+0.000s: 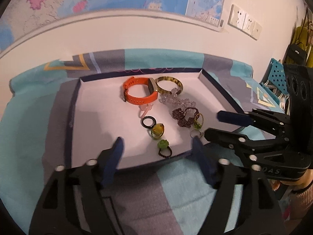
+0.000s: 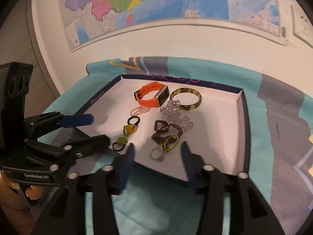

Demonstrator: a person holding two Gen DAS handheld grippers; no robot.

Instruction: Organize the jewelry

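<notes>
A white tray with a dark blue rim holds the jewelry. At its back lie an orange watch and a mottled bangle. A clear crystal bracelet and a purple beaded bracelet lie in the middle. My left gripper stands open over the near edge, with a green bead ring on the tray between its fingers. My right gripper is open above a silver ring. Neither holds anything.
A black ring, a yellow-green ring and a pink ring lie in a row. The tray rests on a teal and grey cloth. A wall with a map stands behind, a blue perforated basket at the right.
</notes>
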